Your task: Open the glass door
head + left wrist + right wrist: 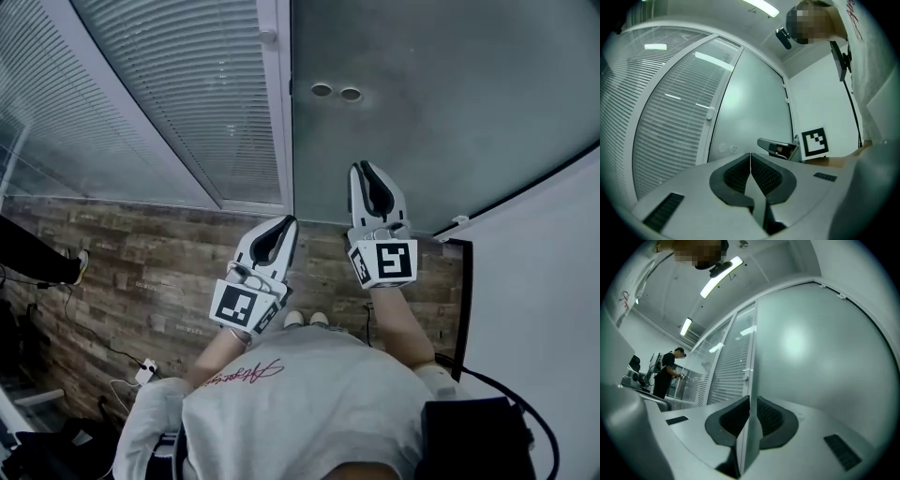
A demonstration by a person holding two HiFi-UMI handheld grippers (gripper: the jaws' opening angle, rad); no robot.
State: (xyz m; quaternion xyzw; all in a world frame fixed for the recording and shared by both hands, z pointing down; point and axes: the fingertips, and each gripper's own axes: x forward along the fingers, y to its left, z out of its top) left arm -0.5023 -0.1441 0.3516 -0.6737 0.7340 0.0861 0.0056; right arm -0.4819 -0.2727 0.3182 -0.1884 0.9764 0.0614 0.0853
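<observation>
Head view, foreground: the person's white shirt (pixel 300 394) fills the lower edge, and the tips of two shoes (pixel 307 320) show just beyond it on the wood-pattern floor (pixel 141 253).

Left gripper (pixel 284 222): held out ahead of the body, marker cube towards the camera. In its own view the fingers (pixel 738 173) lie pressed together with nothing between them.

Right gripper (pixel 367 167): raised further forward than the left, its tip overlapping the lower part of the glass door (pixel 422 94). Its fingers (pixel 771 416) are likewise drawn together and empty. Whether the tip touches the glass cannot be told.

The glass door is a frosted grey panel directly ahead, carrying two round fittings (pixel 336 92) near its left edge. It meets a white frame post (pixel 277 103) on the left. Beyond the post stands a glazed partition with slatted blinds (pixel 187 94). A white wall (pixel 544 281) adjoins the door on the right.

Right gripper view, far left: a second person (pixel 665 373) in dark clothing stands well away, beside the blinds.
</observation>
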